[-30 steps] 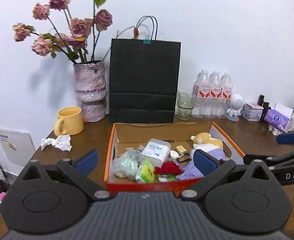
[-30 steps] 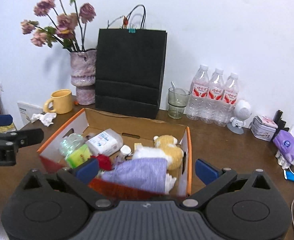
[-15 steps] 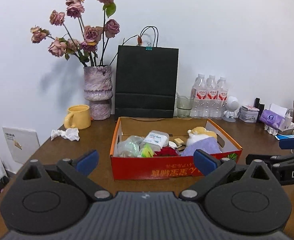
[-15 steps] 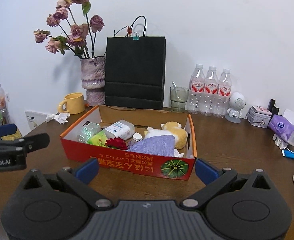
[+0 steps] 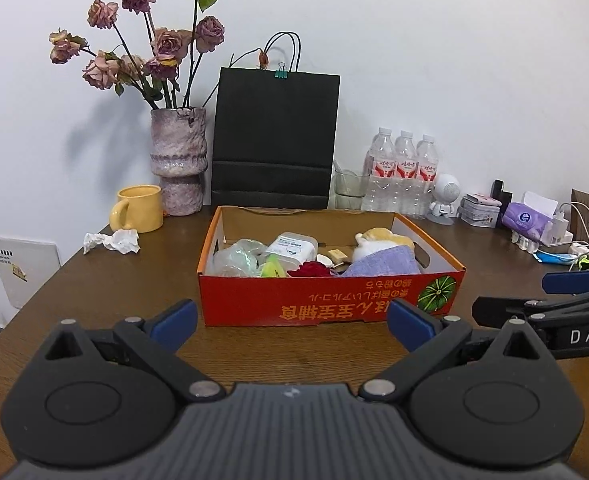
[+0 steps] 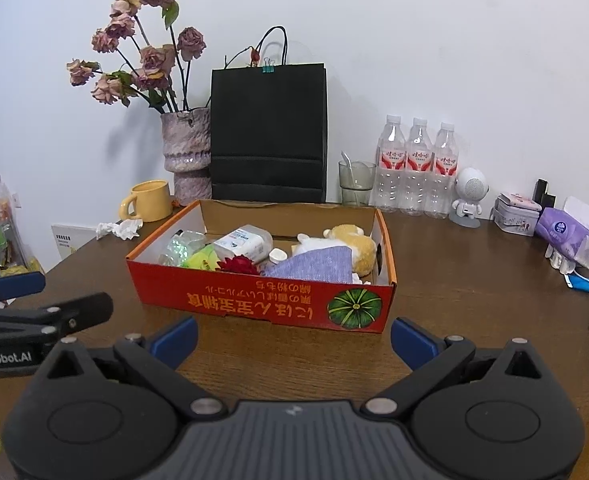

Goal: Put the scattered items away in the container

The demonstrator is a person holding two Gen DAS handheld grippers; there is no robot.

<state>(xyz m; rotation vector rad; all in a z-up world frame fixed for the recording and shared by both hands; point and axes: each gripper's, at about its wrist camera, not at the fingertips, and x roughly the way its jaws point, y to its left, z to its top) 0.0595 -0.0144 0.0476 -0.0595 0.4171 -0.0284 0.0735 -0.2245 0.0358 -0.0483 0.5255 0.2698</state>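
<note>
A red cardboard box (image 5: 326, 300) (image 6: 254, 300) stands on the brown table. It holds a plush toy (image 6: 352, 246), a purple cloth (image 6: 314, 266), a red flower (image 6: 236, 266), a white jar (image 6: 242, 244), a clear plastic bottle (image 6: 180, 246) and a green packet (image 6: 202, 260). My left gripper (image 5: 290, 326) is open and empty, just in front of the box. My right gripper (image 6: 292, 338) is open and empty, also in front of the box. A crumpled white tissue (image 5: 112, 241) (image 6: 118, 229) lies on the table left of the box.
Behind the box stand a vase of dried roses (image 5: 178, 160), a black paper bag (image 5: 274, 140), a yellow mug (image 5: 138, 208), a glass (image 5: 348, 188) and three water bottles (image 5: 404, 172). A small white robot figure (image 6: 470, 196), a tin, tissue pack (image 6: 562, 232) and cables are at right.
Both grippers have pulled back and lowered away from the box; its red front face now shows. Both stay open and empty.
</note>
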